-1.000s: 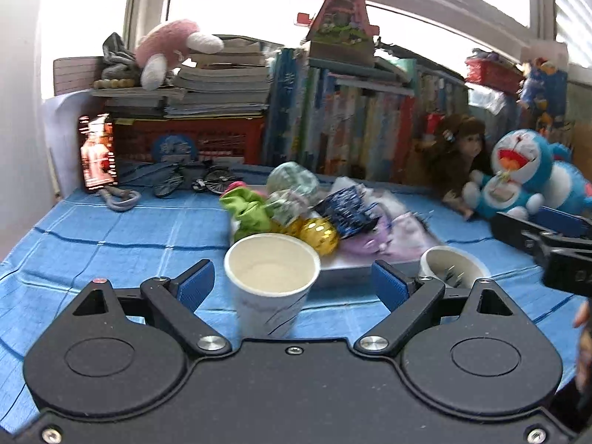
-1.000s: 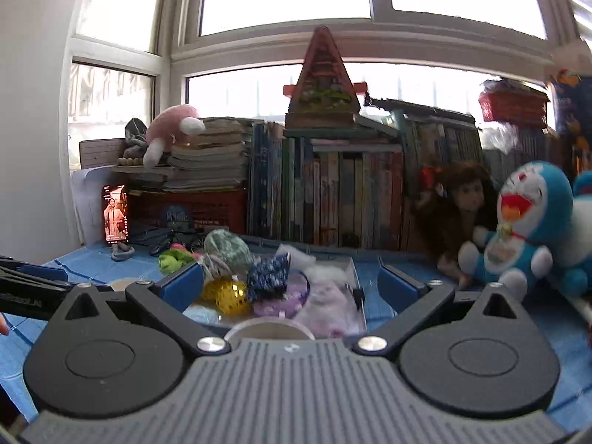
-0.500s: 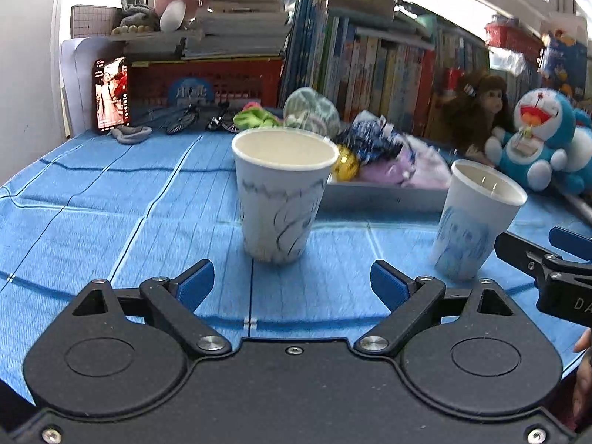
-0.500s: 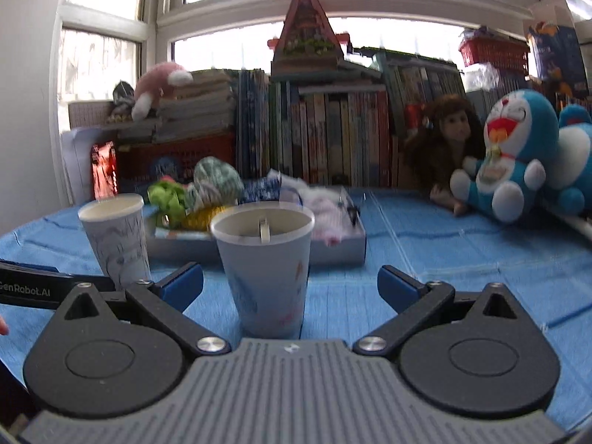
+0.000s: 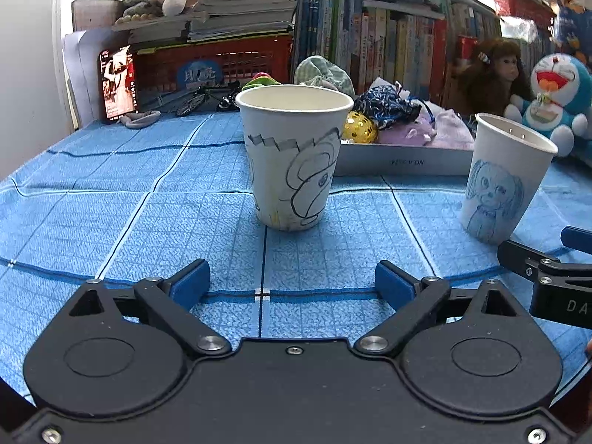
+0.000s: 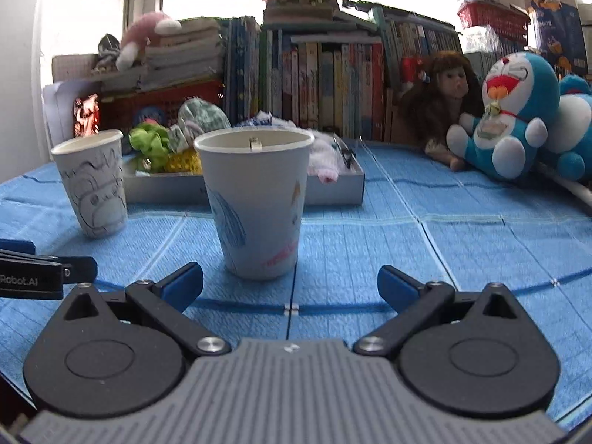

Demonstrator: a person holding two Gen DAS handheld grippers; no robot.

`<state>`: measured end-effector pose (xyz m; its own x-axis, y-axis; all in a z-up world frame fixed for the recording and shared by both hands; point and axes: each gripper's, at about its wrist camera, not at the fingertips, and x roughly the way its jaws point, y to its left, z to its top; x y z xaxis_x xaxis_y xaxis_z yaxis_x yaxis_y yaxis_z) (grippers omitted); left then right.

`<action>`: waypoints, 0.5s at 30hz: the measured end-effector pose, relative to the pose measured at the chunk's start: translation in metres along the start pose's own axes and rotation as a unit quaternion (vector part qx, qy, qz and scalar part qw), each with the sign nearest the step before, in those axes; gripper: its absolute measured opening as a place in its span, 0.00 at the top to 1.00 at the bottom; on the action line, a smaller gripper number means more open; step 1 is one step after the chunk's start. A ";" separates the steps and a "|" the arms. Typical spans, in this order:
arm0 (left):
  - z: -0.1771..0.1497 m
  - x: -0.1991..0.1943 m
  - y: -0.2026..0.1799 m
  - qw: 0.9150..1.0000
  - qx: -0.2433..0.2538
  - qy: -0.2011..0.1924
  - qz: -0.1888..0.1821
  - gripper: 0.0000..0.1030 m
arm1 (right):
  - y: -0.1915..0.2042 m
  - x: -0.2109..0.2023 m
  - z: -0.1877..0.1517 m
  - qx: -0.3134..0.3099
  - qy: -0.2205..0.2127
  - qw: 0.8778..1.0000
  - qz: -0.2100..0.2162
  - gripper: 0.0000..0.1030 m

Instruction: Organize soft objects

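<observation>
My left gripper (image 5: 292,285) hangs low over the blue cloth, its jaws opening, with nothing between them. A white paper cup with a black drawing (image 5: 294,159) stands upright just ahead of its fingertips. My right gripper (image 6: 290,286) is open and holds nothing; a cup with a blue dog drawing (image 6: 259,203) stands upright ahead of it. Behind the cups a grey tray (image 5: 403,161) holds soft pieces: a green one (image 6: 150,146), a checked ball (image 5: 323,72), a dark blue scrunchie (image 5: 386,105), a yellow ball (image 5: 360,129) and lilac cloth (image 5: 414,133).
A doll (image 6: 440,100) and a blue cat plush (image 6: 510,114) sit at the back right. Books and a red crate (image 5: 222,66) line the window side. A phone (image 5: 116,81) leans at the back left, with a toy bicycle (image 5: 199,98) near it.
Both grippers have sunk toward the table. The cups, seen from above between the fingers before, now stand side-on ahead of the fingertips. The left fingers stand slightly wider.
</observation>
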<state>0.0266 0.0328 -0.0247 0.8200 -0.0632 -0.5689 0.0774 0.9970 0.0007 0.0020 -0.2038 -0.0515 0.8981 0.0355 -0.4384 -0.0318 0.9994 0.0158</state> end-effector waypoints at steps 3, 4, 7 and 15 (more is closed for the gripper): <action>-0.002 0.001 0.000 1.000 -0.008 -0.003 0.001 0.03 | 0.002 0.003 -0.003 -0.006 0.007 1.000 -0.005 0.00; -0.002 0.001 0.001 1.000 -0.010 -0.004 0.000 0.02 | 0.003 0.003 -0.003 -0.010 0.009 1.000 -0.007 0.00; -0.001 0.002 0.001 1.000 -0.011 -0.004 0.003 0.00 | 0.005 0.004 -0.003 -0.017 0.014 1.000 -0.009 0.00; -0.003 0.002 -0.002 1.000 -0.011 -0.008 0.012 0.00 | 0.003 0.005 -0.002 -0.015 0.019 1.000 -0.006 0.00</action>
<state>0.0259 0.0312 -0.0282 0.8304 -0.0389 -0.5558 0.0441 0.9990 -0.0040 0.0061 -0.2003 -0.0552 0.8807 0.0226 -0.4731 -0.0342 0.9993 -0.0160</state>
